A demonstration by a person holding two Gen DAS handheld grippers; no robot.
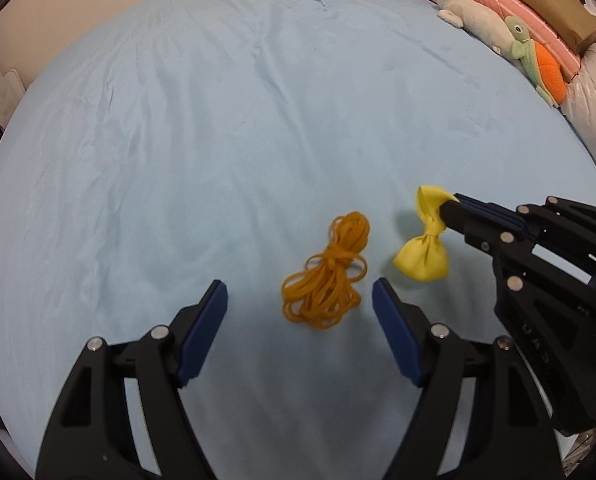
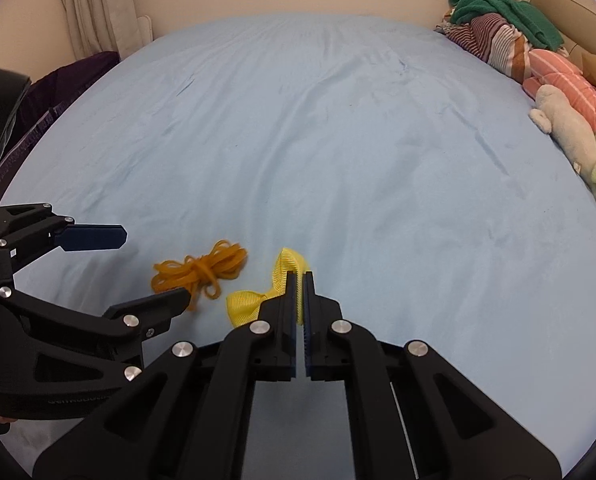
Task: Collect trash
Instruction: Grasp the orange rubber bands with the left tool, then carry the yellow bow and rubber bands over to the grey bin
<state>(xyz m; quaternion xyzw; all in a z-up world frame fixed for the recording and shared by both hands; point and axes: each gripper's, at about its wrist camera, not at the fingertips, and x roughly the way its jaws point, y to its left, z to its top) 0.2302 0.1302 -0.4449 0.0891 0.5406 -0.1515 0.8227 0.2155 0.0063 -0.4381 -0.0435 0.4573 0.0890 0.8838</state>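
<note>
Yellow ribbon is pinched between the closed fingers of the right gripper (image 2: 301, 280): one bow (image 1: 421, 252), clamped at its upper loop, its lower loop seemingly brushing the bed (image 1: 258, 120). That grip near the knot looks chosen so the whole bow can be lifted in one go. Just beside it, one tangle of orange bands (image 1: 325, 276) is left lying on the sheet, and the left gripper (image 1: 299, 300) is held spread wide on either side of it, nothing grasped, apparently lined up for a pinch. So two pieces of trash are counted, one per gripper. No bin is seen in either view. Along the far edge, two plush toys are counted, a grey seal (image 2: 565, 128) and a green turtle (image 1: 537, 60), against pillows (image 1: 509, 4); these are probably not meant for collection.
</note>
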